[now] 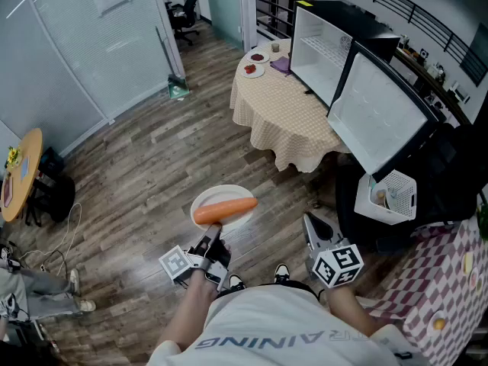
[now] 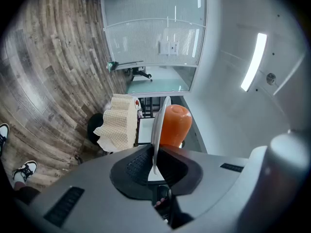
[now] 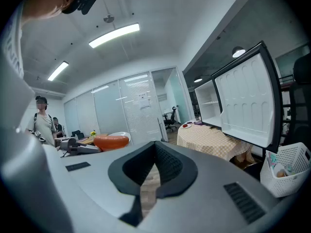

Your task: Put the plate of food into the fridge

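A white plate [image 1: 226, 197] with one large orange carrot [image 1: 224, 210] across it hangs over the wooden floor in front of me. My left gripper [image 1: 213, 240] is shut on the plate's near rim. In the left gripper view the plate [image 2: 159, 125] stands edge-on between the pads, with the carrot [image 2: 174, 124] on its right side. My right gripper [image 1: 316, 233] is lower right of the plate, shut and holding nothing. In the right gripper view the carrot [image 3: 111, 141] shows off to the left. The white fridge [image 1: 329, 46] stands beyond with its door [image 1: 378, 113] swung open.
A round table with a checked cloth [image 1: 284, 107] stands left of the fridge and carries small dishes [image 1: 255, 69]. A white basket [image 1: 394, 197] sits below the open door. Glass partitions [image 1: 84, 36] line the far left. A person [image 3: 43, 124] stands to the left in the right gripper view.
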